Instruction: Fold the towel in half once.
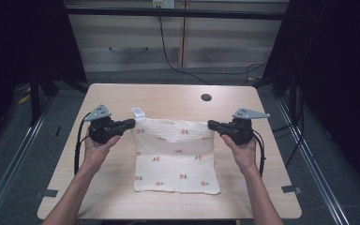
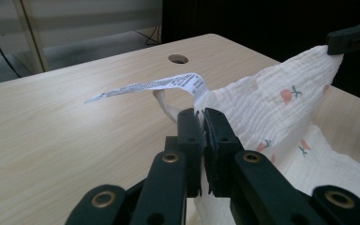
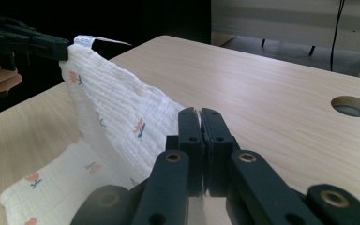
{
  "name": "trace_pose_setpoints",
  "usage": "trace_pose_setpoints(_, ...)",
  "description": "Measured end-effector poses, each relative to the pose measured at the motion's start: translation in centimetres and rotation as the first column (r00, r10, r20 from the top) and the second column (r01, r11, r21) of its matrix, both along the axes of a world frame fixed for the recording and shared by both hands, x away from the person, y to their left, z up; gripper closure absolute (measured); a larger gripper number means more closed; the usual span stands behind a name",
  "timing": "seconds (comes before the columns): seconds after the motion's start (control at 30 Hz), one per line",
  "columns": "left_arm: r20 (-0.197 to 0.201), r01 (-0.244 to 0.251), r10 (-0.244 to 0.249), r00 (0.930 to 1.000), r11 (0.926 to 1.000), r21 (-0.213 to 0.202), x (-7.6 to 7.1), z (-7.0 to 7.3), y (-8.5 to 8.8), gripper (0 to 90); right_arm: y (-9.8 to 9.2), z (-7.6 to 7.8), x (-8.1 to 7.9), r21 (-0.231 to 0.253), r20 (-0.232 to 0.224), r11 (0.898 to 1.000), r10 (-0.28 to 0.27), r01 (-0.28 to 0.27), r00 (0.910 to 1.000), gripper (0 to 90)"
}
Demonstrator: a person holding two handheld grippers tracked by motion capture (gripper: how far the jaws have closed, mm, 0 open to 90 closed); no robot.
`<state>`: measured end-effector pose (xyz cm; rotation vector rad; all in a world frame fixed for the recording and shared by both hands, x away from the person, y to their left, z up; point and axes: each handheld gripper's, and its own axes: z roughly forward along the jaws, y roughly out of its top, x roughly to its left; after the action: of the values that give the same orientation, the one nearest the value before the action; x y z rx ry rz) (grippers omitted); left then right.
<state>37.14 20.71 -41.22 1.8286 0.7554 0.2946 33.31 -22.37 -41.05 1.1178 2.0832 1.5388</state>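
A white muslin cloth (image 1: 176, 154) with small red flower prints lies on the wooden table (image 1: 168, 96), its far edge lifted off the surface. My left gripper (image 1: 132, 123) is shut on the cloth's far left corner, where a white care label (image 2: 159, 85) sticks out. My right gripper (image 1: 211, 124) is shut on the far right corner. The raised edge hangs stretched between the two grippers, and the near half rests flat on the table. In the left gripper view the cloth (image 2: 281, 101) runs from my jaws to the other gripper (image 2: 354, 37).
A round cable hole (image 1: 206, 97) sits in the table's far right part. Black cables trail from both grippers and across the floor behind. Cabinet fronts stand beyond the table's far edge, dark curtains at both sides.
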Motion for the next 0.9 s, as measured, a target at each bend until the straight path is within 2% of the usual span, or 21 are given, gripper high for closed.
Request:
trace_pose_setpoints(0.13, 0.012, 0.011, -0.011, 0.9999, 0.9999, 0.004, -0.5, 0.4, -0.2, 86.1, -0.3, 0.2, -0.2, 0.005, 0.004, 1.000, 0.001, -0.001, 1.0000, 88.0)
trace_pose_setpoints(0.2, 0.017, 0.016, -0.017, 0.9997, 0.9996, 0.023, -0.9, 0.5, -0.3, 86.1, -0.4, 0.3, -0.4, -0.001, 0.006, 1.000, 0.006, -0.006, 1.0000, 88.0)
trace_pose_setpoints(0.27, 0.025, 0.018, -0.019, 0.9995, 0.9979, 0.062, -1.5, 0.5, -0.3, 86.1, -0.6, 0.4, -0.6, -0.007, -0.003, 1.000, 0.006, -0.006, 1.0000, 88.0)
trace_pose_setpoints(0.5, 0.001, 0.035, -0.035, 0.9994, 0.9986, 0.041, -2.4, 0.0, 0.7, 86.1, -0.9, 0.4, -1.8, -0.013, -0.013, 1.000, 0.024, -0.024, 0.9996, 88.0)
trace_pose_setpoints(0.67, -0.002, 0.052, -0.052, 0.9986, 0.9970, 0.058, -3.5, -0.5, 0.8, 86.0, -0.9, -0.3, -2.7, -0.045, -0.041, 0.998, 0.041, -0.043, 0.9983, 87.9)
trace_pose_setpoints(0.77, 0.001, 0.068, -0.068, 0.9977, 0.9943, 0.082, -4.1, -0.3, 0.8, 86.0, -1.1, -0.8, -3.2, -0.037, -0.064, 0.998, 0.046, -0.048, 0.9969, 87.9)
trace_pose_setpoints(0.9, 0.007, 0.086, -0.087, 0.9962, 0.9923, 0.089, -4.9, -0.5, 0.7, 86.0, -1.1, -1.1, -3.8, -0.052, -0.073, 0.997, 0.057, -0.061, 0.9957, 88.0)
